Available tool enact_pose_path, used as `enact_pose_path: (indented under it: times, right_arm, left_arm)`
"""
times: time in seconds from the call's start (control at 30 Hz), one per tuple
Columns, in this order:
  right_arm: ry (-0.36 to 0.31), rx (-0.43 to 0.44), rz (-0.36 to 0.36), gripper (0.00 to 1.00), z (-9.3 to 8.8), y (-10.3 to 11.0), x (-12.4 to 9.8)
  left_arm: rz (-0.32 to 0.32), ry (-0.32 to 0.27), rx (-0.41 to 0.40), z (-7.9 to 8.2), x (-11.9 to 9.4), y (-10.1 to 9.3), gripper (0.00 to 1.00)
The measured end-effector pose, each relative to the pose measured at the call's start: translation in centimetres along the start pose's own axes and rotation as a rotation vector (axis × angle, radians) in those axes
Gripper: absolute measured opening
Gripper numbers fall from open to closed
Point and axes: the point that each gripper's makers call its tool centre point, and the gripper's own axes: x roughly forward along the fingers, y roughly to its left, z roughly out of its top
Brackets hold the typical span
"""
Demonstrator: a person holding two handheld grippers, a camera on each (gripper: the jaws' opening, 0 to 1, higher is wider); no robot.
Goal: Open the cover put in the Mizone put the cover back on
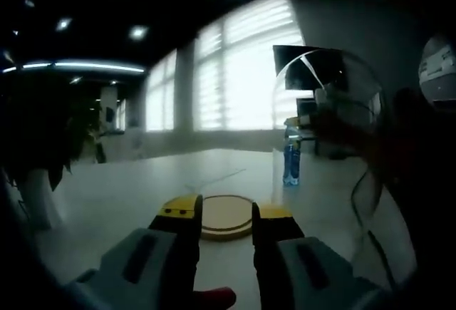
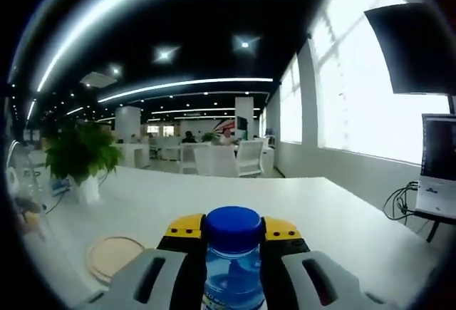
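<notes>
Mizone bottle (image 2: 232,267), clear blue plastic w/ round blue cap, stands upright between the right gripper (image 2: 231,229)'s jaws, which pinch it just below the cap; long axis runs vertical, up along the jaws. In the left gripper view the same bottle (image 1: 291,162) shows past the clear dome-shaped plastic cover (image 1: 335,132), which hangs raised above the table on the right. Round pale wooden base disc (image 1: 225,216) lies flat just ahead of the left gripper (image 1: 226,212), whose jaws stand spread, holding nothing. Judgement: bottle must go down onto the disc (image 2: 114,255), low-left of the right gripper. White tabletop (image 2: 342,217), potted green plant (image 2: 82,155), open office w/ windows behind.
</notes>
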Motion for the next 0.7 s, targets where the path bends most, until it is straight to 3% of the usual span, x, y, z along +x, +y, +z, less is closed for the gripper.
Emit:
enact_pose_path:
  times: [0.7]
  right_arm:
    - [-0.030,0.033,0.030,0.21,0.10,-0.35,0.10]
  left_arm:
    - [-0.009,0.019,0.015,-0.52,0.19,-0.29,0.20]
